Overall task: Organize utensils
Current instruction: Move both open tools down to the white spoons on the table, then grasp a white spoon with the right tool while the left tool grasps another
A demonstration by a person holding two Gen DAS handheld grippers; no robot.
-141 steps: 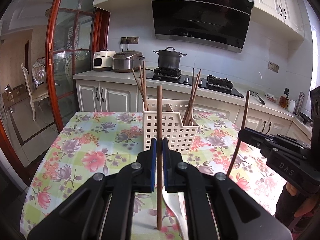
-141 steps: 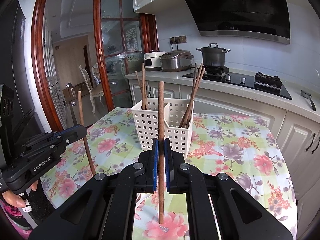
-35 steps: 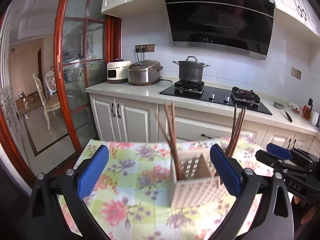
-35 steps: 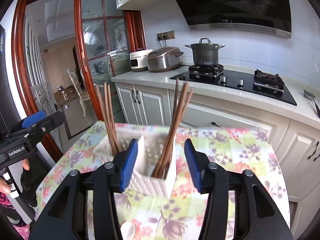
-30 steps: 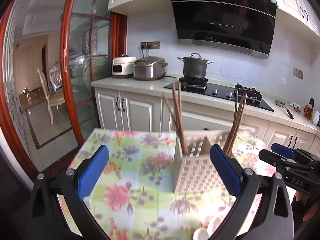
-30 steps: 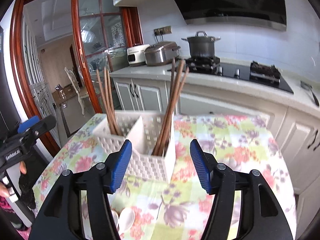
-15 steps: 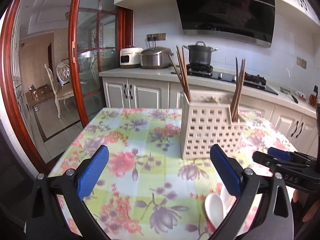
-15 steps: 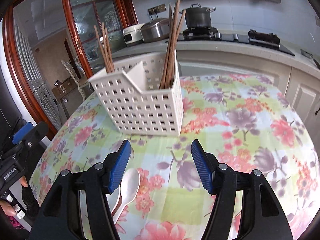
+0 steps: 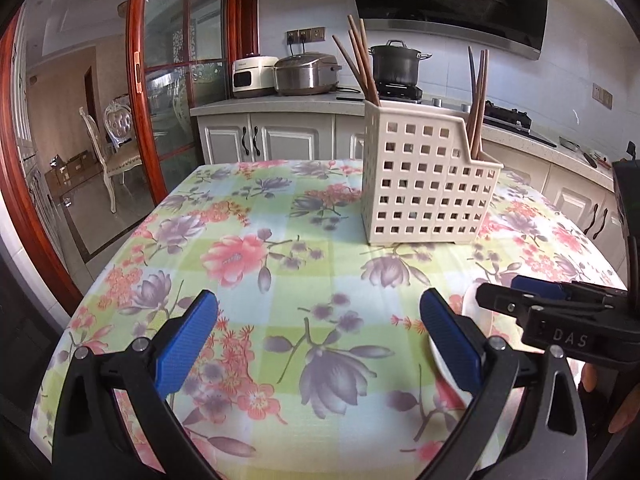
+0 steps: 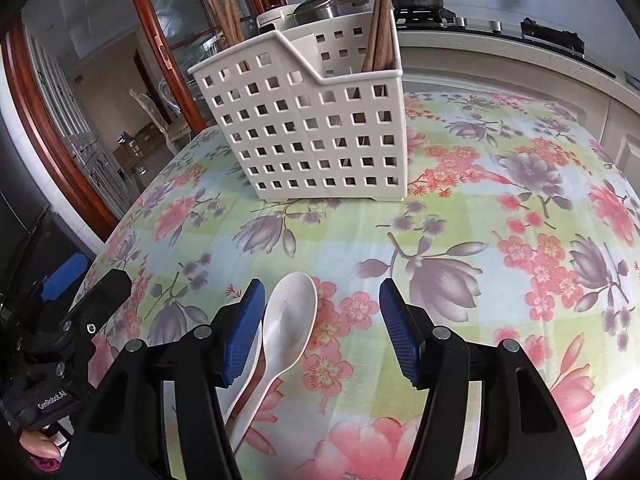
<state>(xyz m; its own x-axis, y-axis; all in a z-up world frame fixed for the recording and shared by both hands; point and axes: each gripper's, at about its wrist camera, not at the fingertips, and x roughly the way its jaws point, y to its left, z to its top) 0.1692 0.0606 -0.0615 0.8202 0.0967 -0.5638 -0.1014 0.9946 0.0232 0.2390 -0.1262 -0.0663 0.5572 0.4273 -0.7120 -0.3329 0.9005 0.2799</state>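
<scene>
A white perforated utensil caddy (image 9: 424, 188) stands on the floral tablecloth (image 9: 280, 264), also in the right wrist view (image 10: 308, 136). Wooden chopsticks (image 9: 360, 60) stand in its left compartment, and more chopsticks (image 9: 478, 96) in its right one. Two white spoons lie on the cloth; the upper spoon (image 10: 290, 328) sits between my right fingers, nearer the left one. My right gripper (image 10: 322, 328) is open low over it. My left gripper (image 9: 318, 340) is open wide and empty, low over the cloth, with a spoon (image 9: 448, 356) partly hidden behind its right finger.
The right gripper's body (image 9: 560, 320) is just right of my left gripper; the left one (image 10: 60, 344) shows at the right view's left edge. Behind the table are a counter with a rice cooker (image 9: 306, 74), a pot (image 9: 396, 62) and a red-framed glass door (image 9: 168, 80).
Both chopsticks were dropped into the caddy and both grippers opened. Since then both grippers have come down and back toward the near table; the right one now straddles a spoon.
</scene>
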